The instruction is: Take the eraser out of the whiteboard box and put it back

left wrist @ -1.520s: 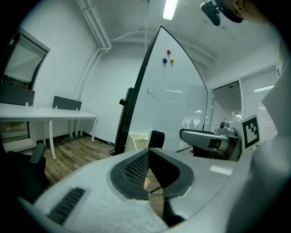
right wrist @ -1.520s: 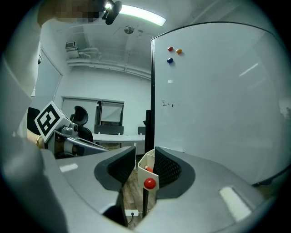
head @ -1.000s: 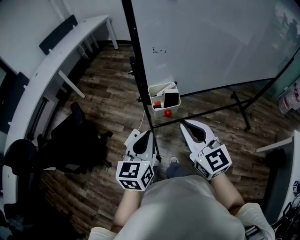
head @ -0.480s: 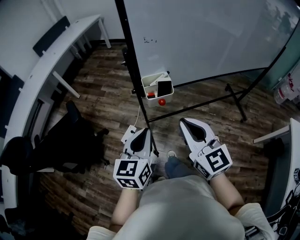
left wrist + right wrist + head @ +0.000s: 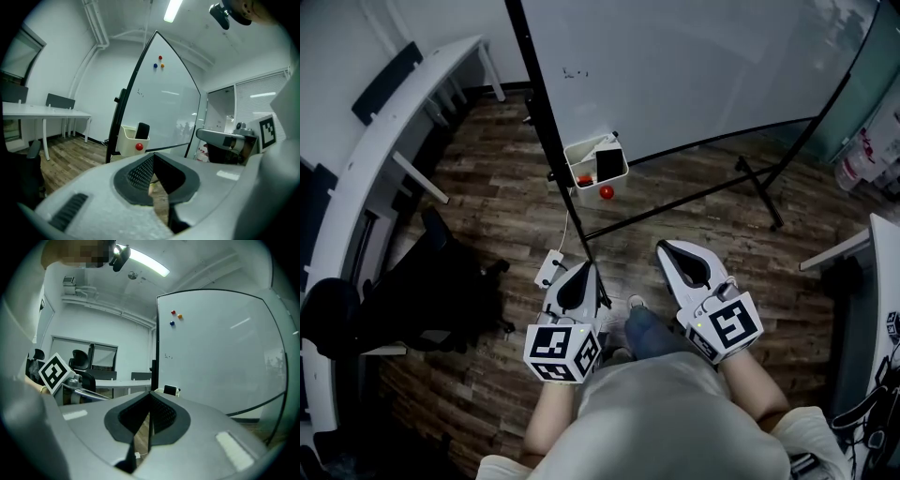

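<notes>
— Where did we see the eraser (image 5: 607, 161)?
— Upright in the box (image 5: 579, 151) at the whiteboard's (image 5: 694, 66) lower edge, well apart from us.
— And our grippers?
— We had the left gripper (image 5: 589, 270) and the right gripper (image 5: 668, 251) both pressed together, pinching nothing.

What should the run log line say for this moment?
stage: before pickup | left gripper: shut, empty | right gripper: shut, empty | eraser: in box, untouched
</notes>
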`<action>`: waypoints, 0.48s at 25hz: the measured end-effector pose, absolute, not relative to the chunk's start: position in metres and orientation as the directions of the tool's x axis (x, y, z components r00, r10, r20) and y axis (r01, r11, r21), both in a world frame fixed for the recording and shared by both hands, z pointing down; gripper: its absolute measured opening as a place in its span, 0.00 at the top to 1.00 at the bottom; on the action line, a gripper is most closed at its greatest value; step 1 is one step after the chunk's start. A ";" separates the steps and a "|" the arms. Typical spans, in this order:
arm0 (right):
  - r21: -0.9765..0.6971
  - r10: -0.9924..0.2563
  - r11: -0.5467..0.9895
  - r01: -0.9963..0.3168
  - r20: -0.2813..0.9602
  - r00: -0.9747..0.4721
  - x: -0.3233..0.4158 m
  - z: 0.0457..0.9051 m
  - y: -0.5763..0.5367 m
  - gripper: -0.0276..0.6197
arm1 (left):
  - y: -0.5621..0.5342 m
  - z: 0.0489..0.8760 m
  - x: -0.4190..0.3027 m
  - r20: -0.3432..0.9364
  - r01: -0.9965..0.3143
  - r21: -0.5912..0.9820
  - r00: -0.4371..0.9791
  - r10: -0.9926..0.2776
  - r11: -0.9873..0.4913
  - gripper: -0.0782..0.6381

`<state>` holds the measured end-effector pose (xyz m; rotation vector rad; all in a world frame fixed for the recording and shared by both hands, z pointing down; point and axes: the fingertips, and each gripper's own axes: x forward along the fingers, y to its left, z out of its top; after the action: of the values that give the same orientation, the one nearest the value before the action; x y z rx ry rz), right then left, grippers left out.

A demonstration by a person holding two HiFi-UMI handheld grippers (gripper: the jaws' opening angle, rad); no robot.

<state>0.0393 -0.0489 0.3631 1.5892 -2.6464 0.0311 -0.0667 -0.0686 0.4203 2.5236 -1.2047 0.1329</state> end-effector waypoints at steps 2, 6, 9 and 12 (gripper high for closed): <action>0.006 -0.886 0.461 -0.888 0.058 -0.460 0.041 0.364 -0.041 0.95 | -0.063 0.422 -0.066 0.228 -0.767 0.266 0.639 -0.734 -0.584 0.89; -0.002 -0.891 0.453 -0.892 0.049 -0.452 0.041 0.366 -0.027 0.95 | -0.051 0.423 -0.066 0.228 -0.763 0.269 0.643 -0.731 -0.588 0.89; -0.007 -0.895 0.444 -0.896 0.049 -0.444 0.040 0.369 -0.016 0.95 | -0.042 0.423 -0.065 0.229 -0.759 0.267 0.649 -0.726 -0.594 0.89; -0.010 -0.900 0.432 -0.902 0.052 -0.432 0.041 0.374 -0.007 0.95 | -0.032 0.424 -0.064 0.231 -0.752 0.260 0.657 -0.717 -0.606 0.89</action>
<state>0.0412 -0.0075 0.3737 1.6529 -2.6256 0.0564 -0.0642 -0.0319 0.4239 2.5432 -1.1677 0.1469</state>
